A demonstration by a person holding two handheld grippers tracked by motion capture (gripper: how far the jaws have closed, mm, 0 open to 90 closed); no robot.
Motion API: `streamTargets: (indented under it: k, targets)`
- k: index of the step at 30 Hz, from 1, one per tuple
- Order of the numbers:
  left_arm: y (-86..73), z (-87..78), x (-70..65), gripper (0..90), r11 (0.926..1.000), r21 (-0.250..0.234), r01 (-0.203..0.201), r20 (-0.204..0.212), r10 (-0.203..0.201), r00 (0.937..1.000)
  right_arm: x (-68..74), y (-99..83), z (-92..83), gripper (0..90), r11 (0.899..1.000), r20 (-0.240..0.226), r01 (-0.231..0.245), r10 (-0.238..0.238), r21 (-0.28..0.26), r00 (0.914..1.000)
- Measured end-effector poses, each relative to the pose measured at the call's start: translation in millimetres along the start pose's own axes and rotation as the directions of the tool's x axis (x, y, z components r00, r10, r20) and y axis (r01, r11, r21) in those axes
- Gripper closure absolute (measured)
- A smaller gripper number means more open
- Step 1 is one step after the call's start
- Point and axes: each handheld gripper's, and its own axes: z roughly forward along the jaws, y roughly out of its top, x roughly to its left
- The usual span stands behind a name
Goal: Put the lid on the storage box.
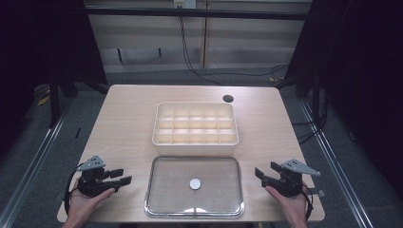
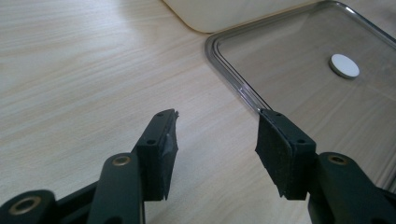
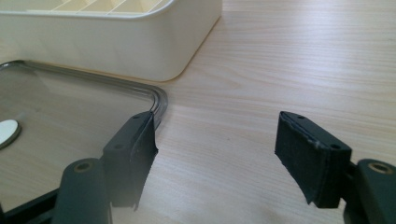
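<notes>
Clear lid (image 1: 194, 186) with a white round knob (image 1: 195, 184) is lying flat at the lower centre of the worktop (image 1: 128, 114), just below a cream divided box (image 1: 195, 128). Left tongs (image 1: 124, 176) are sitting at lower left, right tongs (image 1: 261, 174) at lower right, both released, grasping nothing, flanking the lid.

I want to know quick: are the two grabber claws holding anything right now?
Left gripper: open, holding nothing, beside the clear tray.
Right gripper: open, holding nothing, over the table.
</notes>
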Motion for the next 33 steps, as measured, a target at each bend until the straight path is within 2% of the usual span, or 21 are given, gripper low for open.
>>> streamTargets:
  k: [1,2,3,4,5,6,7,11,12,14,16,18,20,22,24,26,29,33]
  targets:
    - [0.3,1.0,0.4,44.5,1.0,0.006,-0.005,0.019,0.004,0.9998,-0.5,-0.2,-0.1,25.2,1.0,0.007,-0.008,0.008,-0.001,0.9999]
    - [0.3,1.0,0.4,43.1,1.0,0.006,-0.005,0.019,0.004,0.9998,-1.0,-0.6,0.6,24.5,1.0,0.003,-0.022,0.022,0.007,0.9997]
    - [1.1,2.3,-0.5,41.7,0.9996,0.018,-0.023,0.023,0.022,0.9995,-2.1,-1.1,1.9,26.3,0.999,-0.017,-0.023,0.023,0.03,0.9996]
    - [1.1,2.3,-0.5,41.5,0.9996,0.018,-0.023,0.023,0.022,0.9995,-2.6,-1.2,2.3,26.5,0.999,-0.025,-0.025,0.026,0.043,0.9993]
    - [1.5,1.6,-2.9,45.3,0.9987,-0.006,-0.05,0.025,0.05,0.9984,-2.7,-0.9,2.6,26.6,0.998,-0.029,-0.029,0.03,0.055,0.9991]
    - [1.5,1.0,-2.8,47.7,0.9981,-0.013,-0.061,0.025,0.061,0.9978,-2.1,-0.4,2.3,27.6,0.998,-0.038,-0.035,0.037,0.06,0.9986]
    - [1.5,1.0,-2.8,48.0,0.9981,-0.013,-0.061,0.025,0.061,0.9978,-2.1,-0.4,2.3,27.6,0.998,-0.038,-0.035,0.037,0.06,0.9986]
    - [0.7,-0.6,-4.0,49.0,0.9908,-0.102,-0.089,0.013,0.091,0.9958,3.0,3.0,-1.6,32.2,0.998,-0.057,-0.014,0.017,0.054,0.9982]
    - [0.6,-0.7,-4.2,47.7,0.9898,-0.108,-0.092,-0.003,0.093,0.9957,5.2,3.8,-1.9,32.7,0.998,-0.06,-0.004,0.007,0.057,0.9982]
    - [1.8,-0.6,-3.9,43.3,0.9925,-0.076,-0.095,-0.012,0.095,0.9954,8.6,5.5,-1.3,36.1,0.998,-0.089,0.009,-0.003,0.067,0.996]
    - [2.1,-0.7,-5.6,49.0,0.9924,-0.058,-0.108,-0.042,0.106,0.9935,13.1,7.3,-1.1,38.6,0.997,-0.096,0.018,-0.011,0.071,0.9953]
    - [3.1,0.6,-3.5,43.4,0.999,-0.027,-0.035,-0.008,0.035,0.9994,17.4,9.7,-0.1,41.5,0.997,-0.115,0.037,-0.029,0.062,0.993]
    - [3.8,1.0,-2.3,42.6,0.9996,-0.021,-0.019,0.001,0.019,0.9998,21.6,12.1,1.3,42.2,0.996,-0.116,0.048,-0.039,0.069,0.9924]
    - [5.1,2.4,-2.2,40.3,0.9999,-0.011,-0.007,0.011,0.008,0.9999,22.3,12.7,4.9,44.6,0.995,-0.147,0.036,-0.022,0.088,0.9888]
    - [6.8,3.0,-4.6,39.1,0.9998,-0.012,-0.016,0.013,0.016,0.9998,24.8,13.7,9.5,44.6,0.99,-0.163,0.036,-0.014,0.138,0.9866]
    - [8.2,4.1,-6.6,37.0,0.9998,-0.009,-0.02,0.021,0.021,0.9996,28.9,15.9,11.1,41.3,0.986,-0.164,0.049,-0.022,0.162,0.9861]
    - [10.2,7.1,-9.5,36.6,0.9994,0.005,-0.035,0.023,0.035,0.9991,30.4,21.2,13.1,39.4,0.984,-0.171,0.03,0.0,0.173,0.9853]
    - [11.3,9.3,-14.9,39.5,0.9987,0.025,-0.044,0.028,0.043,0.9987,30.0,29.2,15.1,39.4,0.985,-0.194,-0.006,0.04,0.173,0.9801]
